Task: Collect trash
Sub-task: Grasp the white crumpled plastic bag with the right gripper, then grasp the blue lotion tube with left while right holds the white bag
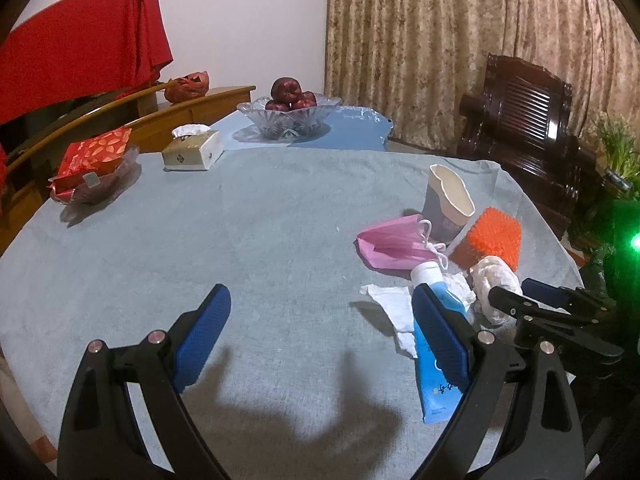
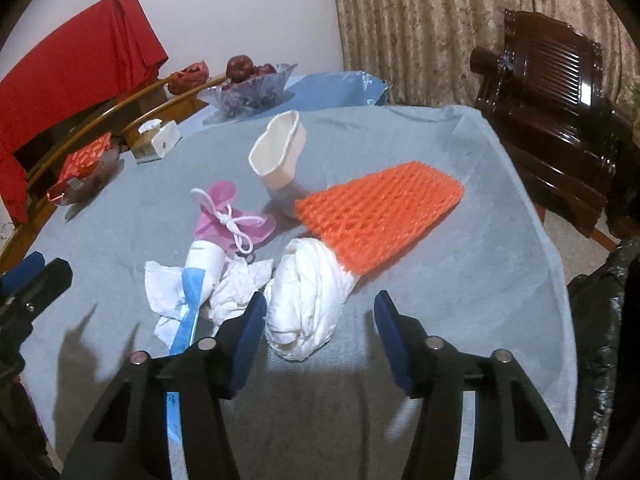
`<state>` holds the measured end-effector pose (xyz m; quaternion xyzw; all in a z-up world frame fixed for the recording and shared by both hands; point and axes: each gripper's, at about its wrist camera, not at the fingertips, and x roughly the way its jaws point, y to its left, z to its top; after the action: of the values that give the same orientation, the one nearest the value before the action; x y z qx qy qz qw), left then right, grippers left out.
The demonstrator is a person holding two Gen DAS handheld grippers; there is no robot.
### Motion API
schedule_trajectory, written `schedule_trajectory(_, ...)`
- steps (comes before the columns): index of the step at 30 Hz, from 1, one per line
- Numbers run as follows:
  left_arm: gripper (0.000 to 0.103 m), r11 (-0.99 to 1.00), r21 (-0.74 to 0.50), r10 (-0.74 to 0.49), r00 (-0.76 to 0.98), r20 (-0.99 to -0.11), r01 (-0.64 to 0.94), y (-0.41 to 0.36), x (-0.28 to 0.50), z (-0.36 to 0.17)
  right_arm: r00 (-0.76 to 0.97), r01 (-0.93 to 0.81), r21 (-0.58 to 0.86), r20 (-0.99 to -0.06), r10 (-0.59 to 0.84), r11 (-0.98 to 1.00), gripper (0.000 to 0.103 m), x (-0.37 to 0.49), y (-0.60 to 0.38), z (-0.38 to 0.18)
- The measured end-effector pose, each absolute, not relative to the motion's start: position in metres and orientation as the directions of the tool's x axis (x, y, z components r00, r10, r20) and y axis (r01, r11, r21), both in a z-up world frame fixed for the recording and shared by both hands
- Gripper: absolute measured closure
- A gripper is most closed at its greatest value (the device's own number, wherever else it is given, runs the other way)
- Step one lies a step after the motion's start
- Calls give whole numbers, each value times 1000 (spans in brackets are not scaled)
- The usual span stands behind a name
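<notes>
Trash lies on the grey tablecloth: a crushed paper cup (image 2: pixel 280 156), an orange foam net (image 2: pixel 380 212), a pink face mask (image 2: pixel 228 220), a blue tube with a white cap (image 2: pixel 200 276), crumpled tissues (image 2: pixel 236 284) and a white plastic wad (image 2: pixel 308 304). My right gripper (image 2: pixel 320 312) is open, its jaws either side of the white wad's near end. My left gripper (image 1: pixel 322 308) is open and empty over bare cloth, left of the pile. The tube (image 1: pixel 434 344), mask (image 1: pixel 396 246), cup (image 1: pixel 448 204) and net (image 1: pixel 494 238) also show in the left wrist view.
A glass bowl of apples (image 1: pixel 288 114), a tissue box (image 1: pixel 194 150) and a dish with red packets (image 1: pixel 94 168) stand at the table's far side. A dark wooden armchair (image 2: pixel 560 120) is to the right. A black bag (image 2: pixel 608 320) hangs at the right edge.
</notes>
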<state>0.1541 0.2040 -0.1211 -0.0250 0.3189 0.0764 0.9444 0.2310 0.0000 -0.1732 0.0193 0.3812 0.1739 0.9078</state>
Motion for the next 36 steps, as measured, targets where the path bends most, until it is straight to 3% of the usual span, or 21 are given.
schedule_trajectory(5,14,988,-1,122,783,-611,-155,202,157,-122,614,-347,200,-690,383,916,69,231,5,-175)
schedule_trajectory(9,14,988,-1,120,782,-612,-152,199,157,-122,599,-368,220,-687,411,903,77,227,4,-173)
schedule_trajectory(36,14,998,12,47,718,-695,-55,135,172,-162,621,-329,249,-669,407,911,77,188,-58,-164)
